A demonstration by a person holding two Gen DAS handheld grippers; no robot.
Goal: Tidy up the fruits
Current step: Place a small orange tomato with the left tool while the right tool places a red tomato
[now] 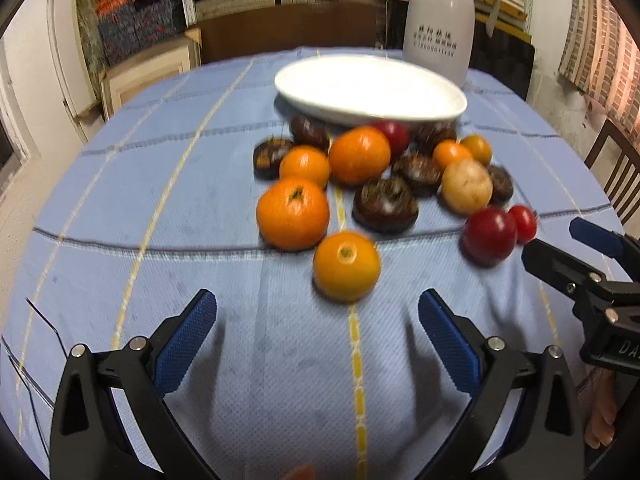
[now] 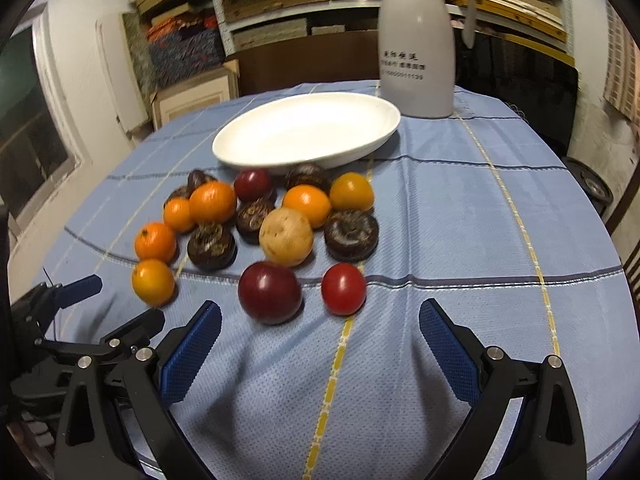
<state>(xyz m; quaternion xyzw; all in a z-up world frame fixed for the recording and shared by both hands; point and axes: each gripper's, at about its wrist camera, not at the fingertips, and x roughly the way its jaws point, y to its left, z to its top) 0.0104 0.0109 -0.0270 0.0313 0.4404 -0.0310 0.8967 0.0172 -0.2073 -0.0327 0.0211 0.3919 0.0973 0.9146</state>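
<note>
While both my grippers, left (image 1: 318,322) and right (image 2: 320,330), hover with fingers spread and empty, fruits (image 2: 270,298) sit loose on worktop (image 2: 460,216), white dish (image 2: 306,132) at 12 o'clock; next: close on nearest fruit.

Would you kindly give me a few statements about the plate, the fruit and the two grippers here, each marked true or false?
1. The white plate has no fruit in it. True.
2. The left gripper is shut on an orange. False: its fingers stand apart and hold nothing; the nearest orange lies on the cloth ahead of them.
3. A white jug stands behind the plate. True.
4. The small red tomato sits on the plate. False: it lies on the blue tablecloth, near the right gripper.
5. The right gripper is open. True.
</note>
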